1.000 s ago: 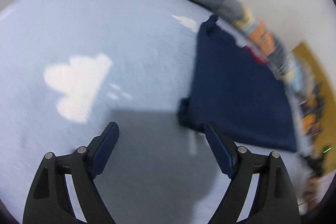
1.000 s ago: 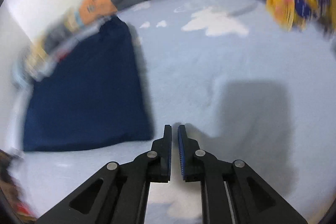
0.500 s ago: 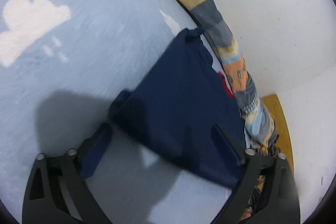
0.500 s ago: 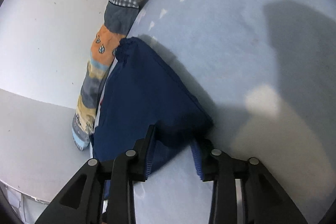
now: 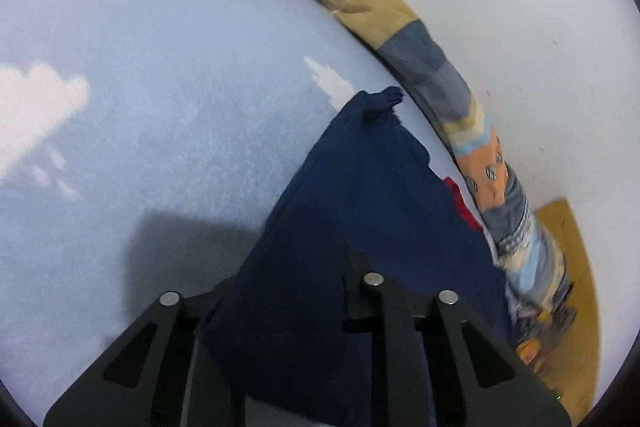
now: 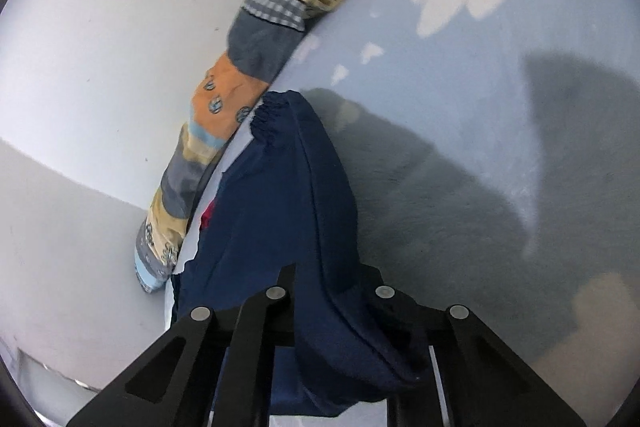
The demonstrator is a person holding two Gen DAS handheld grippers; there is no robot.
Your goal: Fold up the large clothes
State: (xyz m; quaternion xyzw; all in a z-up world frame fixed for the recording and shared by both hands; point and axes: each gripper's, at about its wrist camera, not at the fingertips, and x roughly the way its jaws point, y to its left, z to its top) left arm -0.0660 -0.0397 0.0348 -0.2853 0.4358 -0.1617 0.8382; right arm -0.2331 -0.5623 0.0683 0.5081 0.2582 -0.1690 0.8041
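Both my tools grip the navy garment (image 5: 372, 211) — left tool (image 5: 288, 291), right tool (image 6: 332, 291) — beside the bolster (image 5: 404, 31).

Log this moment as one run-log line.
stage: grasp for fold | left gripper: shut on navy garment | right gripper: shut on navy garment | surface: blue cloud-print sheet

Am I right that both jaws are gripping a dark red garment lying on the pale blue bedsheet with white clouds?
Not quite: the garment is navy blue, not dark red; only a small red patch peeks out at its edge. The left wrist view shows this. The rest holds: both grippers, left and right, have cloth between their jaws on the cloud-printed sheet.
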